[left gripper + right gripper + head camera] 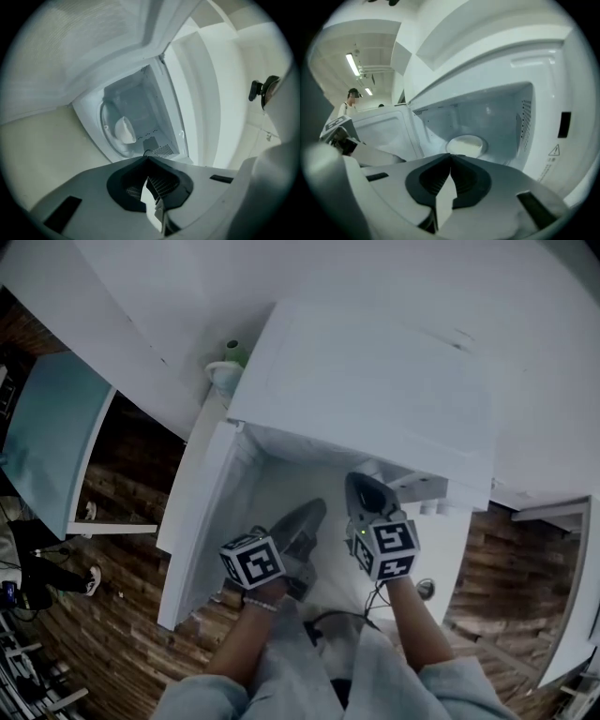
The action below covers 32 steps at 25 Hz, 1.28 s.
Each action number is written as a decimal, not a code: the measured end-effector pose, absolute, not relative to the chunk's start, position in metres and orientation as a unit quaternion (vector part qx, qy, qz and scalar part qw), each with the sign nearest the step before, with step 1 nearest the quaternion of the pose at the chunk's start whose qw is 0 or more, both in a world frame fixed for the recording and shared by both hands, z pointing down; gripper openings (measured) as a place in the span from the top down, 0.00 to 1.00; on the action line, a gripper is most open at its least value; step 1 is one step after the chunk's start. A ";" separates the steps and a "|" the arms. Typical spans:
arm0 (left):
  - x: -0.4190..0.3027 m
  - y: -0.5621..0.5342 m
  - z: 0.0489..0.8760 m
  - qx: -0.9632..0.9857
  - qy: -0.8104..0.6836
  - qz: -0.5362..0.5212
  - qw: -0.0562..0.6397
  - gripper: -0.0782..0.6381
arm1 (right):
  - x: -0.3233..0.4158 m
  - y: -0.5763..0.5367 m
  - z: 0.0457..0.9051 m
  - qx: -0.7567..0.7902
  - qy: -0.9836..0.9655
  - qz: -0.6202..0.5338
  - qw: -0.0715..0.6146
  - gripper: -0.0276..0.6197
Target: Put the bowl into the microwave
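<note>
The bowl (465, 145) sat inside the microwave (375, 390), on the round tray (486, 149) at the middle of the cavity floor. It was white and shallow, and nothing touched it. In the left gripper view the bowl (124, 130) showed tilted on the tray (108, 136), because that camera was rolled. Rows of small vent holes (526, 115) ran down the cavity's right wall.

The door (192, 521) stood swung wide open to the left of the cavity. On the front frame, right of the opening, was a warning triangle (554, 150) with small print beneath it, too small to read. A dark slot (564, 124) sat above that label.

Both grippers were in front of the opening, outside the cavity and apart from the bowl. The left gripper (149, 180) had its jaws pressed together with nothing between them. The right gripper (449, 176) was likewise closed and empty. From the head view the left gripper (314, 512) and right gripper (361, 488) pointed toward the opening side by side. Each cube bore black-and-white square markers, with no letters.

A green thing (234, 352) stood behind the microwave's left corner. A person (349, 101) stood far off under ceiling lights (352, 64).
</note>
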<state>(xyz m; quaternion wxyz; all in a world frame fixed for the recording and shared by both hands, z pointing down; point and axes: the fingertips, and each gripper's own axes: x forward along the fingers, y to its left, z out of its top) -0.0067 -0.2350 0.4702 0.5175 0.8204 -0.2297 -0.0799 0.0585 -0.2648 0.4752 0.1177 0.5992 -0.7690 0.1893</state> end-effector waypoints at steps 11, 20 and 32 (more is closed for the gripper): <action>-0.002 -0.215 0.410 0.891 -0.235 -0.046 0.386 0.90 | 0.047 -0.216 0.415 0.547 -0.817 0.173 0.061 0.95; -0.003 -0.193 0.363 0.927 -0.239 -0.028 0.288 0.89 | 0.061 -0.188 0.373 0.554 -0.818 0.145 0.045 0.95; -0.004 -0.182 0.335 0.937 -0.259 -0.018 0.234 0.89 | 0.058 -0.170 0.336 0.550 -0.826 0.118 0.015 0.95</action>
